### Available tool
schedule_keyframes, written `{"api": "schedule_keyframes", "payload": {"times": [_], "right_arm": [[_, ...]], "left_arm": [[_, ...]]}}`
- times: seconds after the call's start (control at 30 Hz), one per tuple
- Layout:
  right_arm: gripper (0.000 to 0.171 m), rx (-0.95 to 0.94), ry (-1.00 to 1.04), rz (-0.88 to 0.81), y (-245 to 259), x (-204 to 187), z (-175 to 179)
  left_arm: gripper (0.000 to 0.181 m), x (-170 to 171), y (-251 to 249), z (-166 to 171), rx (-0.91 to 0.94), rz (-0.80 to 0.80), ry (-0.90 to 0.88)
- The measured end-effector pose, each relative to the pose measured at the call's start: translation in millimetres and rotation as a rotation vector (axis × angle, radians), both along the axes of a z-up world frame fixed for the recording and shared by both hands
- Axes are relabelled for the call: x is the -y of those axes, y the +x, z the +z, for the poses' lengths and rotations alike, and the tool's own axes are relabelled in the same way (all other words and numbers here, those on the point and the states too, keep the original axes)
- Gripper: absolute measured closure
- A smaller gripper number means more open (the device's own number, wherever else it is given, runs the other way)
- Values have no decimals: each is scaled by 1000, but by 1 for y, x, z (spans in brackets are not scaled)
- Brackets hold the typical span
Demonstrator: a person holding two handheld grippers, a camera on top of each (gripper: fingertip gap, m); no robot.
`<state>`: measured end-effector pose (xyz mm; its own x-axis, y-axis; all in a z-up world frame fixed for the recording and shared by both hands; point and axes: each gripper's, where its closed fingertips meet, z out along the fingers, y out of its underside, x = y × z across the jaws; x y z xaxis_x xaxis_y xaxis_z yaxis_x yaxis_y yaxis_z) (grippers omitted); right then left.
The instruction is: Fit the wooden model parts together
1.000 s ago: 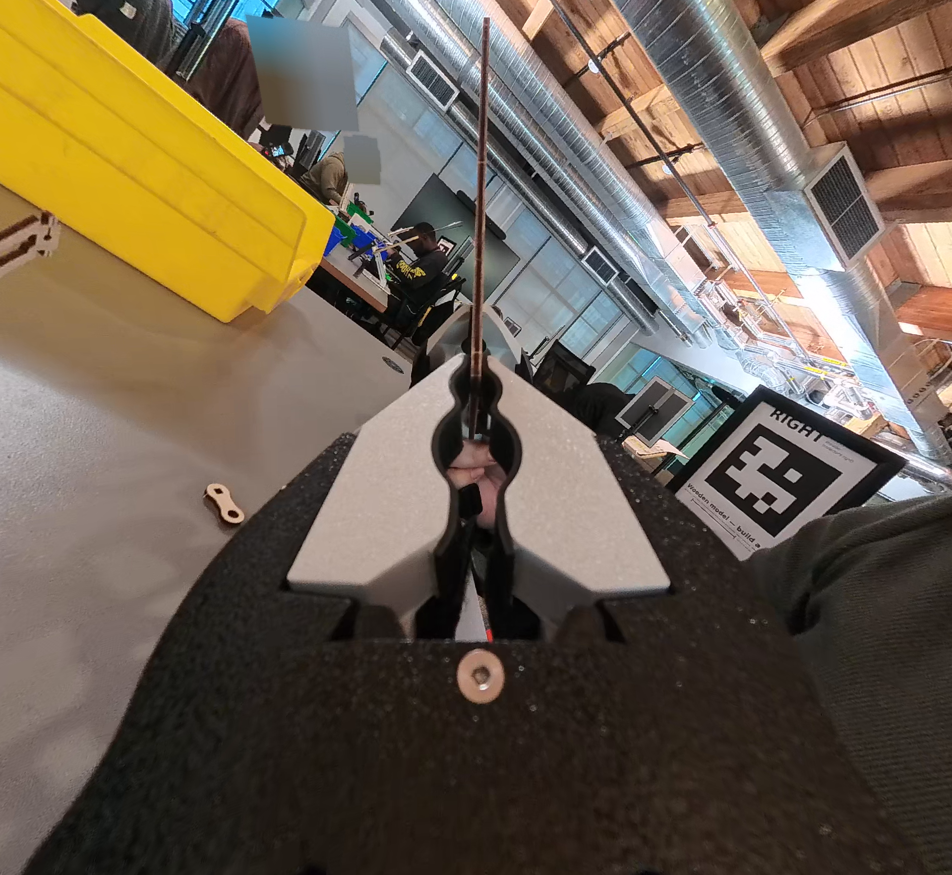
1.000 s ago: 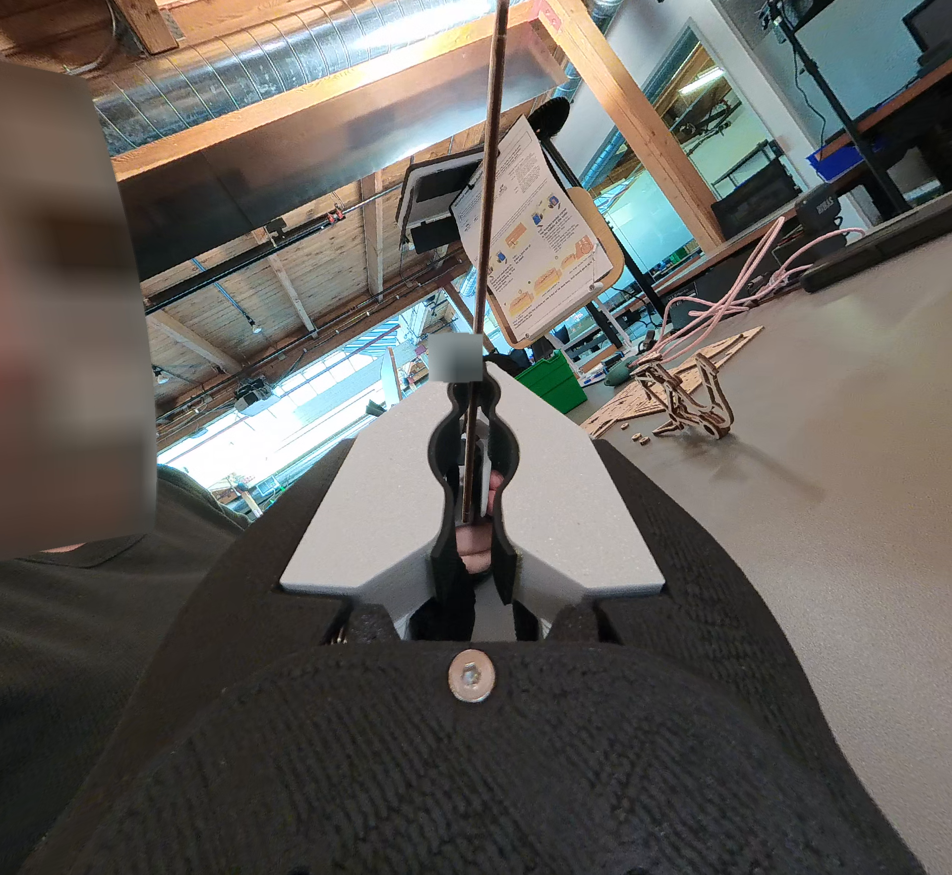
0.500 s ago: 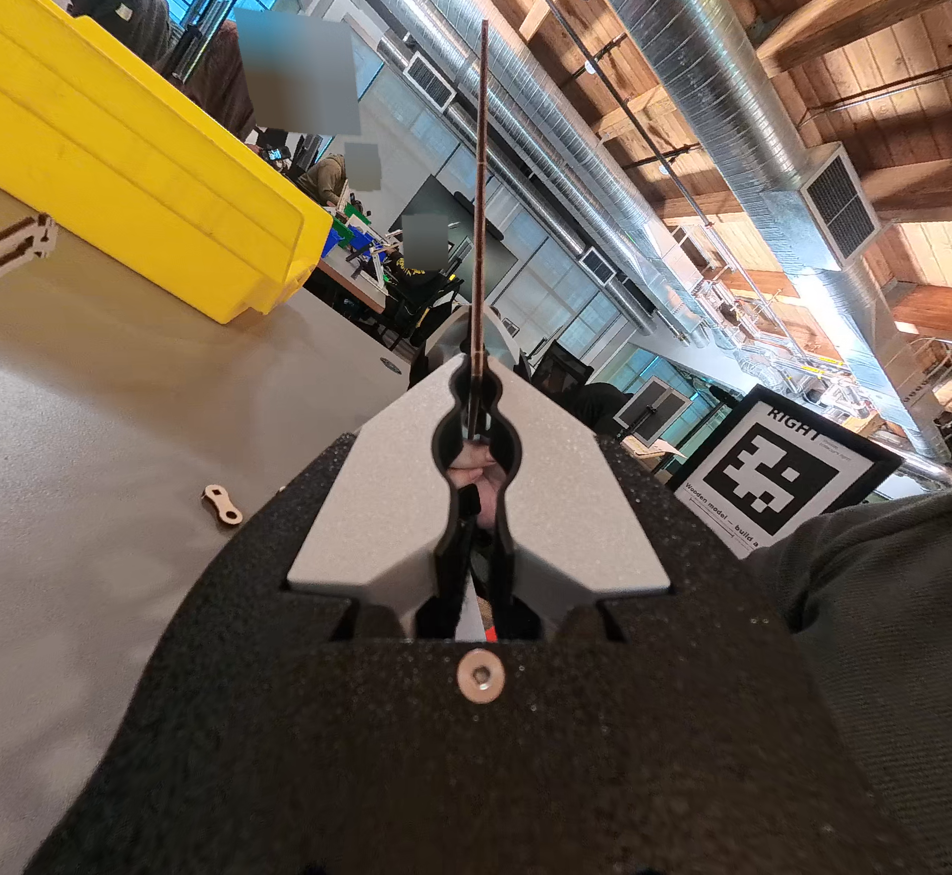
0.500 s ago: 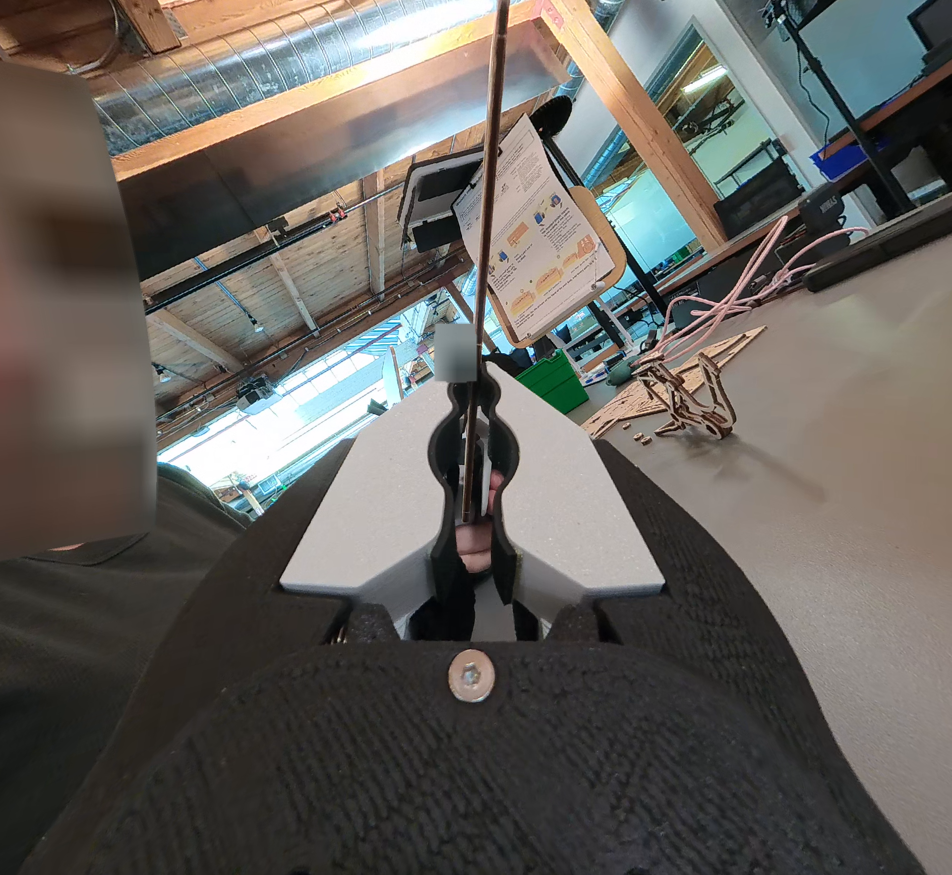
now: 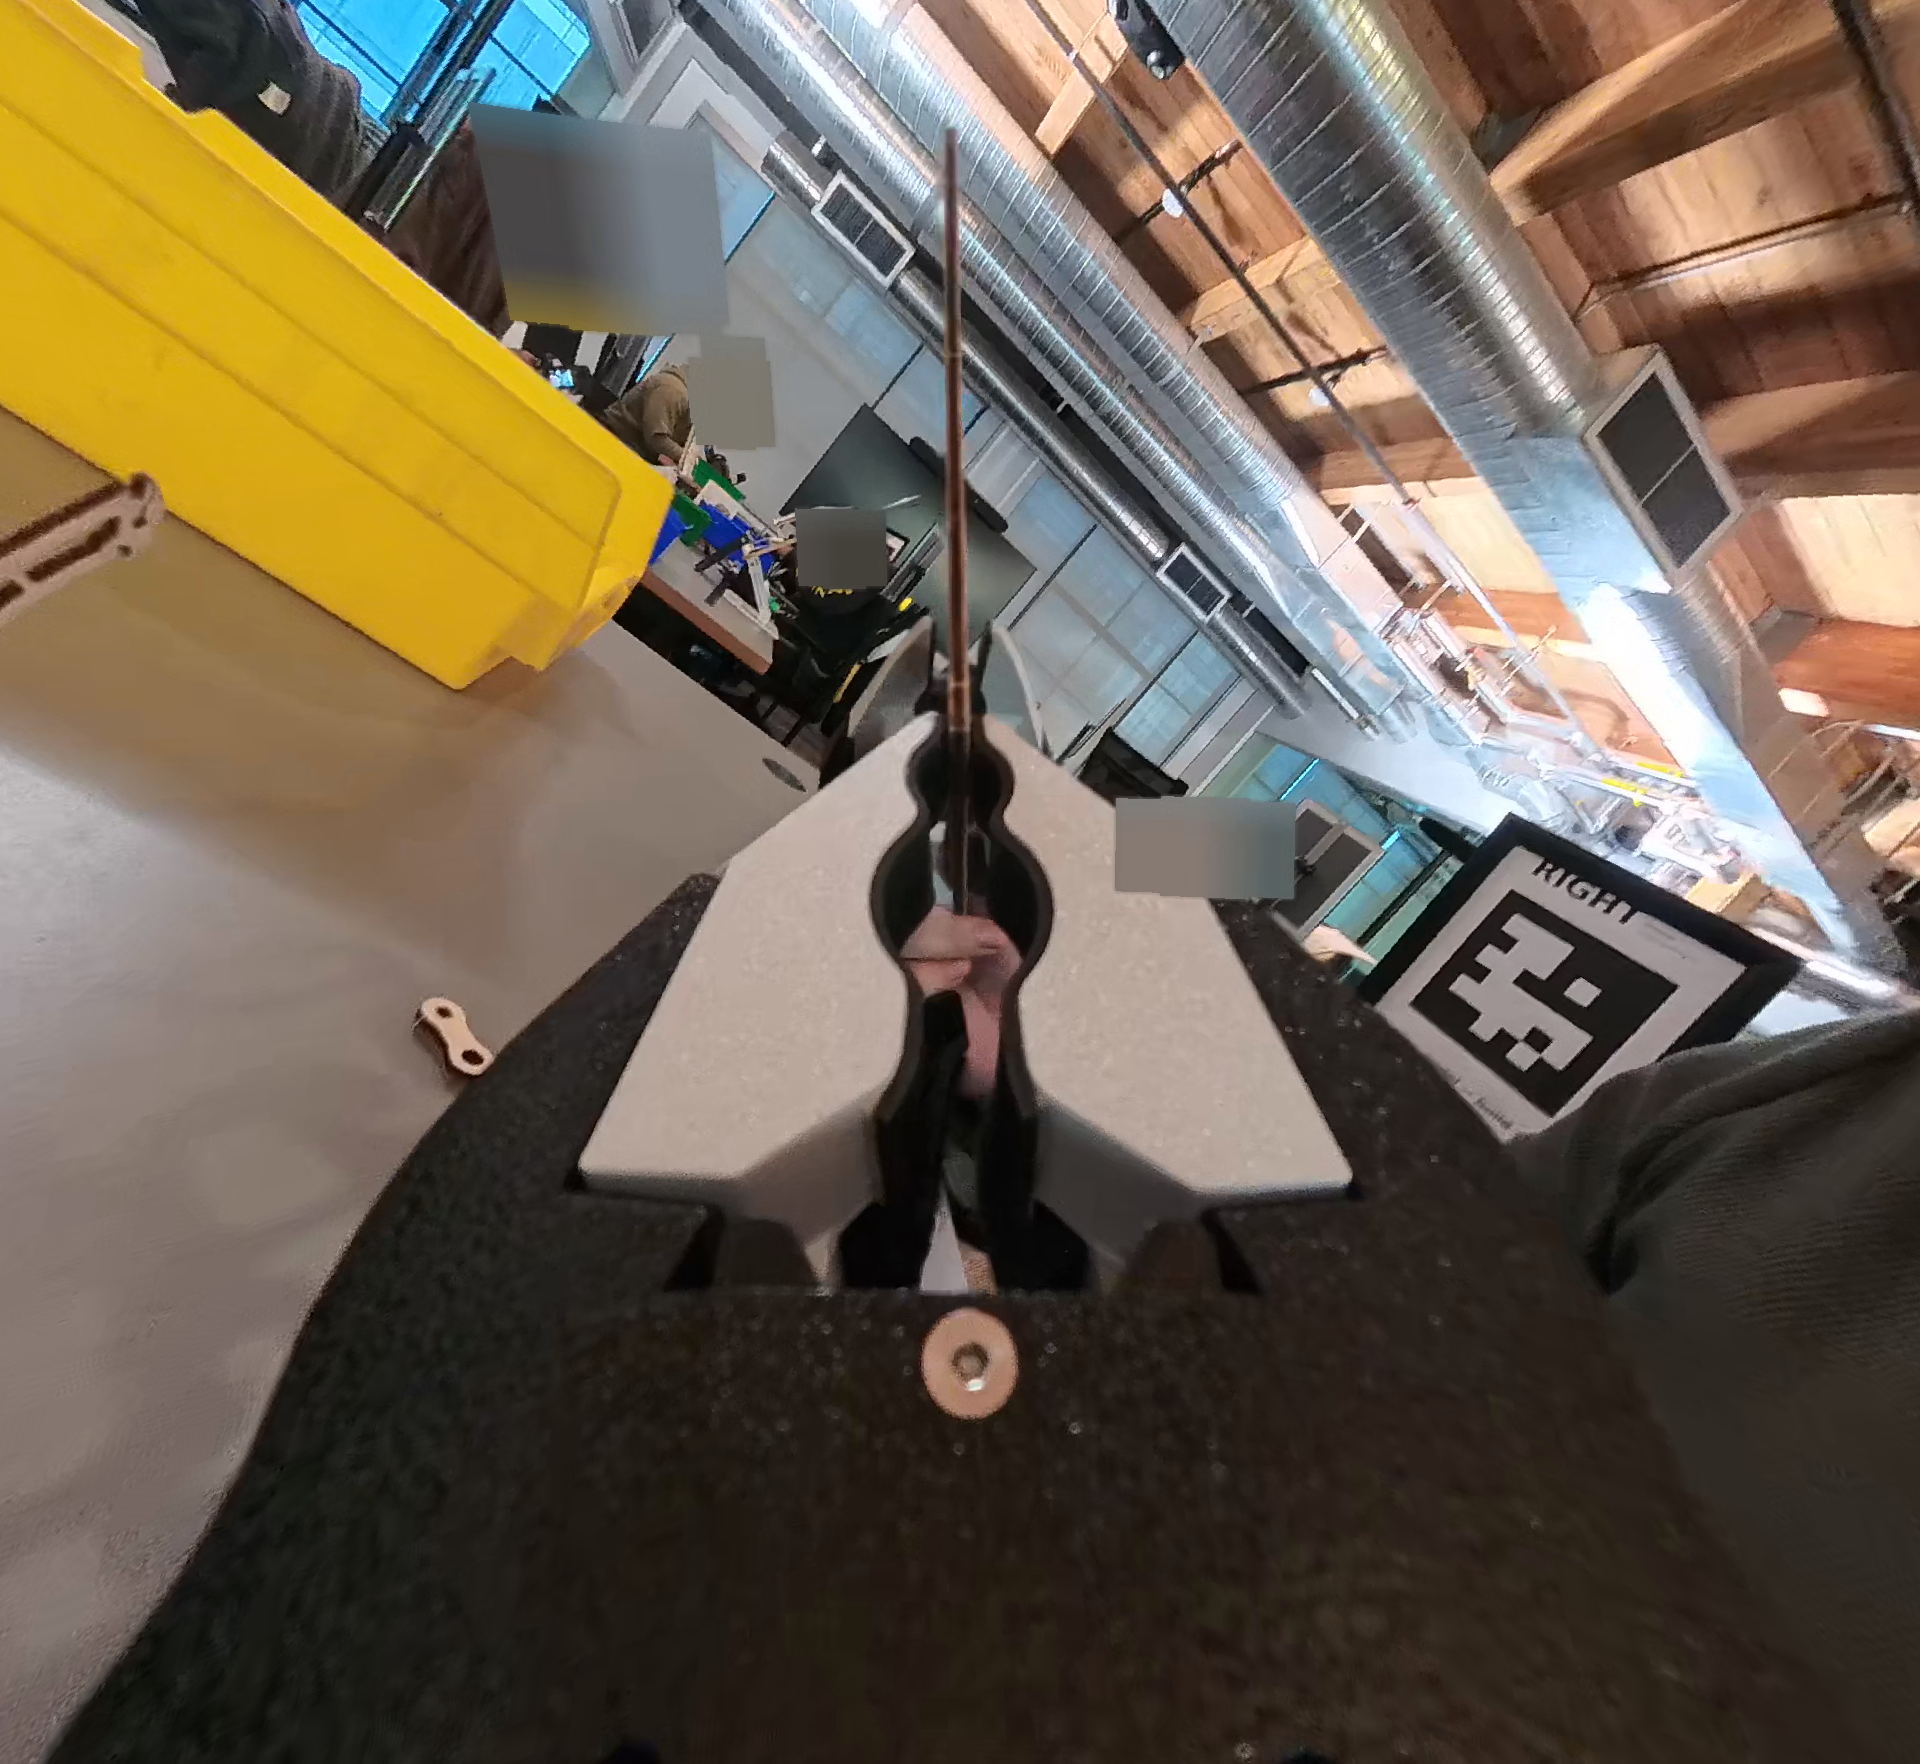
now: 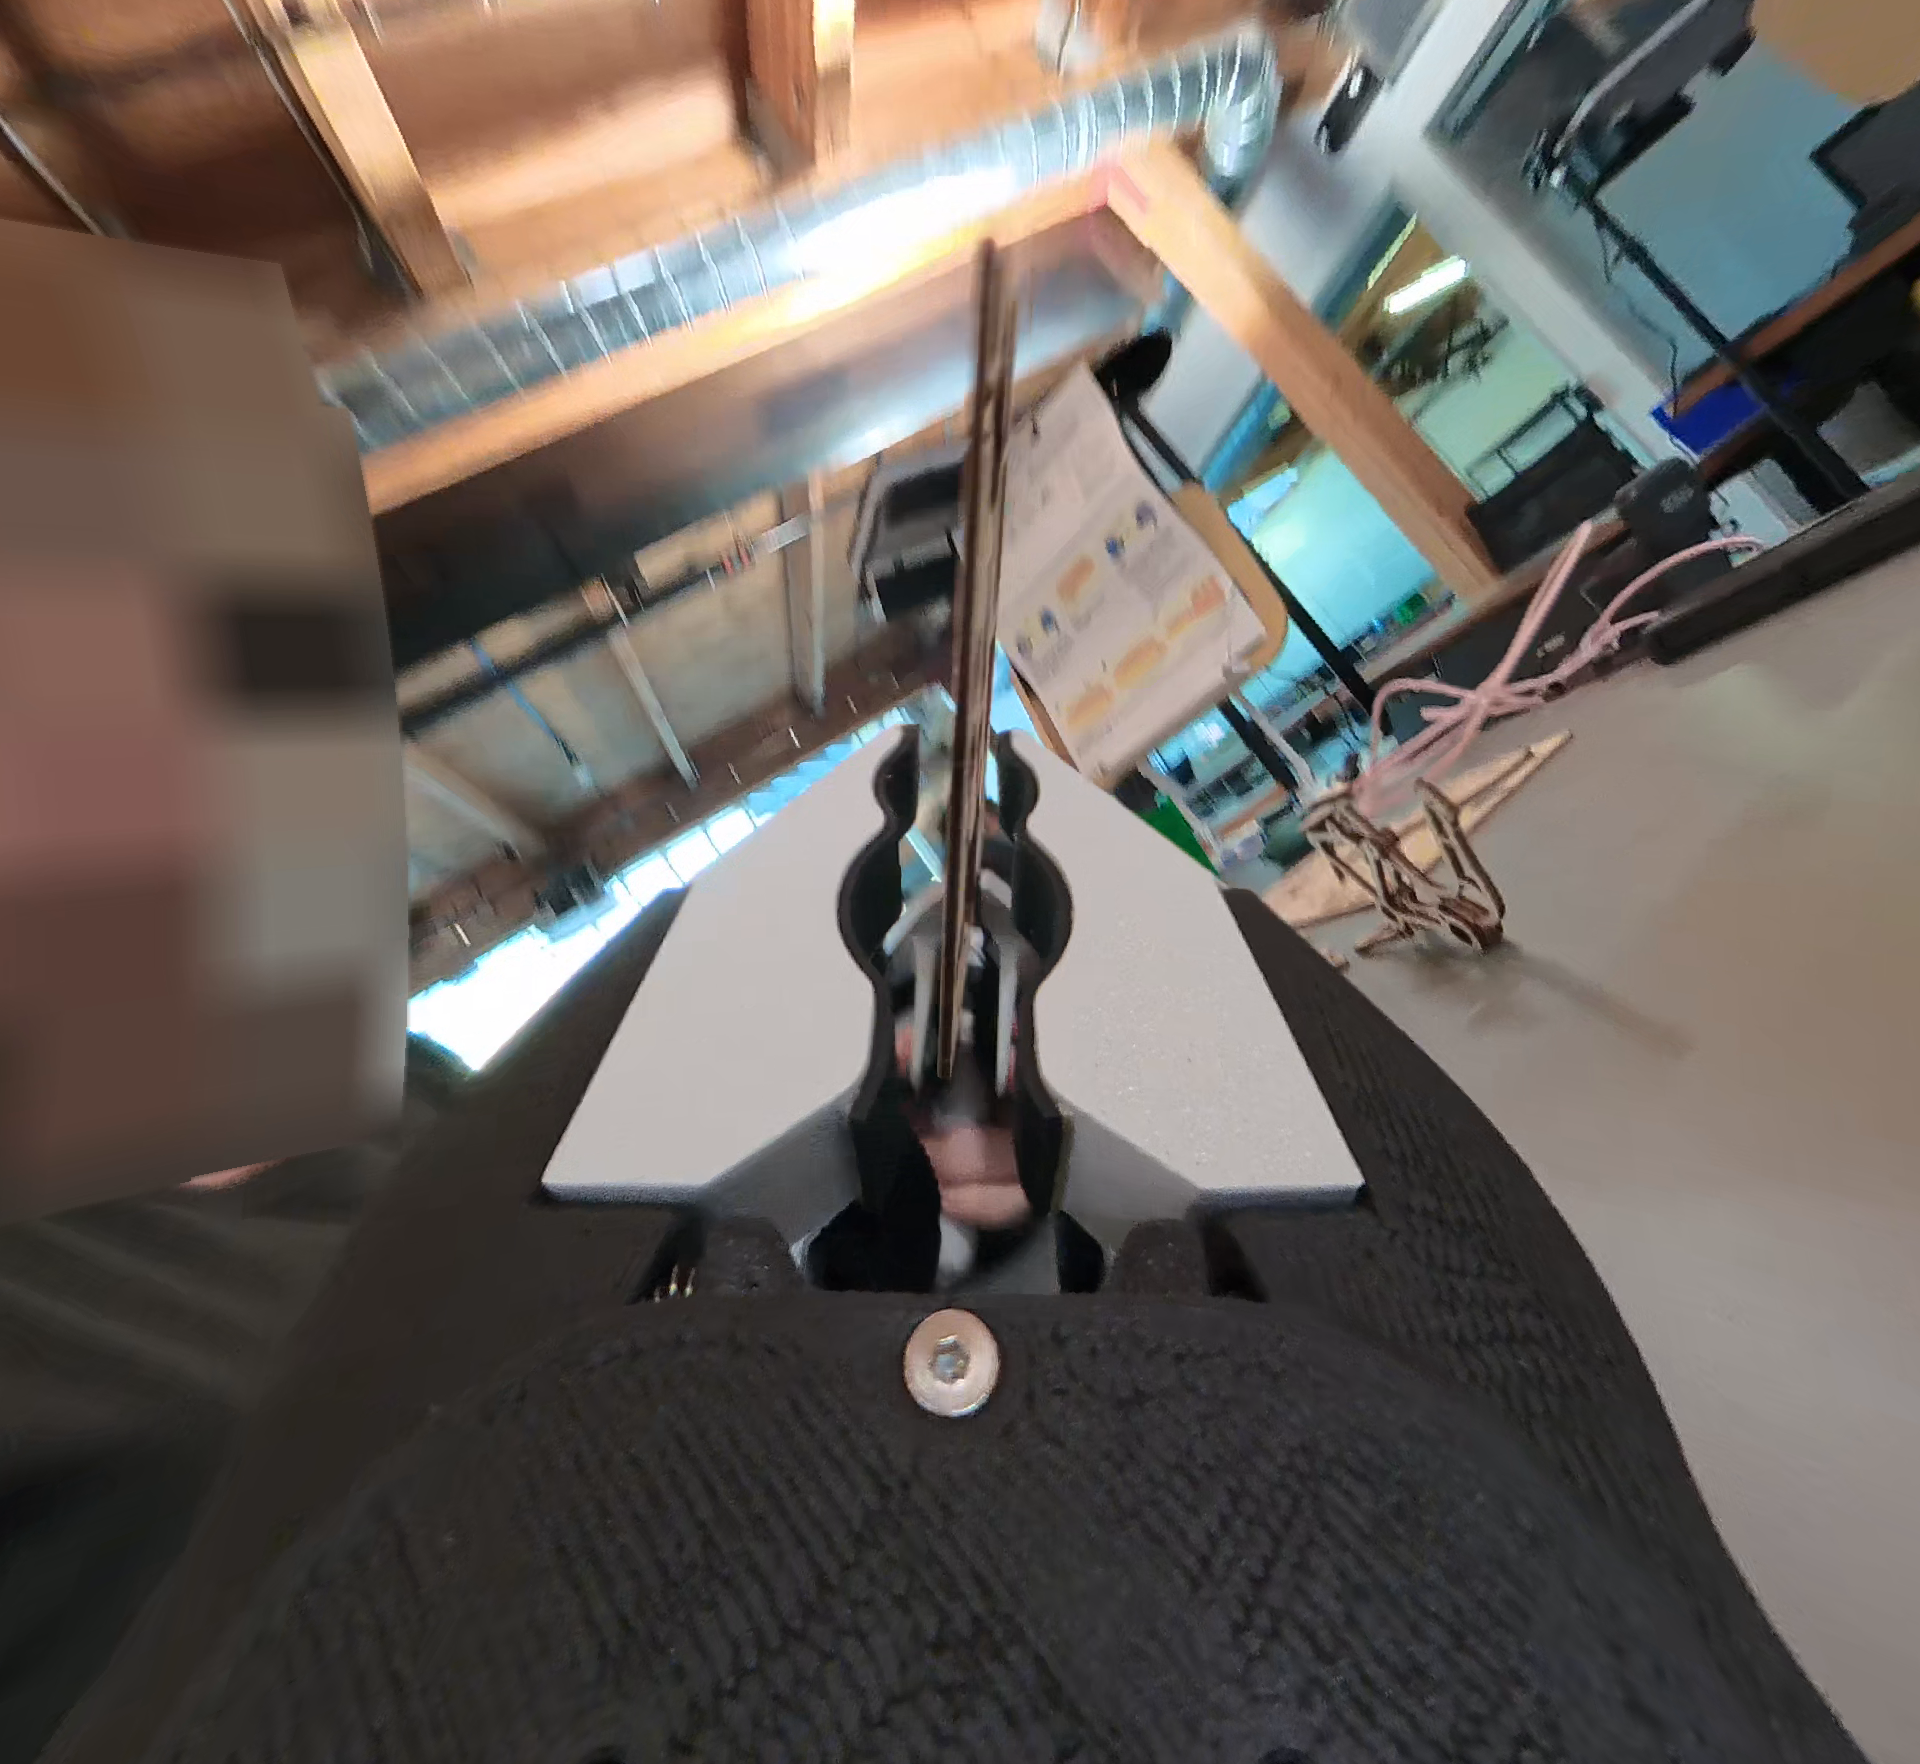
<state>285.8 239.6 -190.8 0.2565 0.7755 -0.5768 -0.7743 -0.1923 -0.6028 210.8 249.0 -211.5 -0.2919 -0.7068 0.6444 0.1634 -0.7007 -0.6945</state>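
Note:
My left gripper is shut on a thin flat wooden piece, seen edge-on and pointing up and away. My right gripper has its jaws apart. A thin wooden piece stands edge-on in the gap, closer to the right finger; the view is blurred and I cannot tell whether it touches either. A partly built wooden model stands on the grey table to the right. A small wooden link and a slotted wooden part lie on the table at left.
A yellow bin stands at the back left. A black-and-white marker board and a dark sleeve are at right. An instruction sheet on a clipboard, flat wooden sheets and pink cables lie beyond the model. The tips of one gripper are about 9 cm away from the tips of the other.
My right gripper's jaws have opened from the wooden piece, and its view has tilted and blurred with motion. My left gripper holds its piece as before.

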Motion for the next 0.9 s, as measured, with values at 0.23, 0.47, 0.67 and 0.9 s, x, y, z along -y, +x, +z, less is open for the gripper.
{"api": "schedule_keyframes", "payload": {"times": [0.23, 0.47, 0.67, 0.9], "right_arm": [[155, -57, -19, -16, 10, -3, 0], [156, -58, -25, 4, 8, -3, -1], [156, -47, -29, 17, 5, -3, -2], [156, -29, -26, 22, 2, -2, -2]], "left_arm": [[181, -2, -3, 2, 25, -8, -27], [181, -3, -3, 3, 32, -12, -34], [181, -3, -3, 2, 28, -11, -37], [181, -3, -2, 2, 24, -8, -36]]}}
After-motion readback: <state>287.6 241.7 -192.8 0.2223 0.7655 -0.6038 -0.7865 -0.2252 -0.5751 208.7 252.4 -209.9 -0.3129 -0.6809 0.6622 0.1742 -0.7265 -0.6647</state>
